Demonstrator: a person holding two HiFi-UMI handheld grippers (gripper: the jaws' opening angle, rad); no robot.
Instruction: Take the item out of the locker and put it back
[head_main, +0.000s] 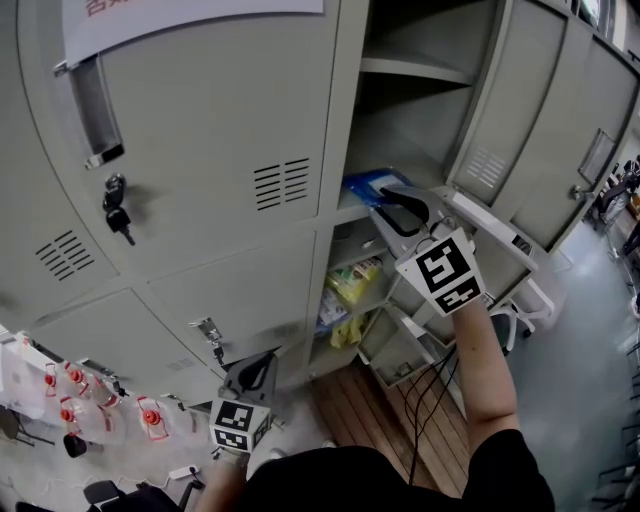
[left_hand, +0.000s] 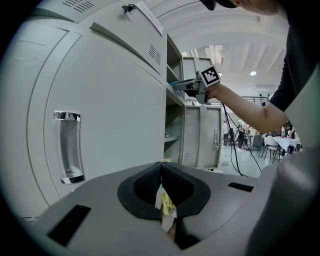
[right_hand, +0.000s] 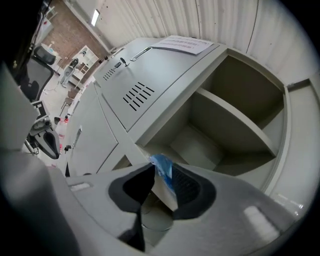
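A blue and white packet (head_main: 364, 184) lies at the front edge of the open locker compartment (head_main: 400, 135) in the head view. My right gripper (head_main: 390, 205) reaches in at that edge. In the right gripper view the packet (right_hand: 165, 176) stands between the jaws of the gripper (right_hand: 153, 172), leaning on the right pad with a gap to the left pad, so the jaws are open. My left gripper (head_main: 262, 362) hangs low by the closed lower doors. Its jaws (left_hand: 161, 170) are shut on a small white and yellow packet (left_hand: 166, 206).
A shelf (head_main: 415, 68) divides the open compartment. The compartment below holds yellow packets (head_main: 352, 280). The locker's open door (head_main: 520, 130) swings out at the right. Keys (head_main: 117, 215) hang from the closed door at the left. Red and white bottles (head_main: 70, 400) stand on the floor.
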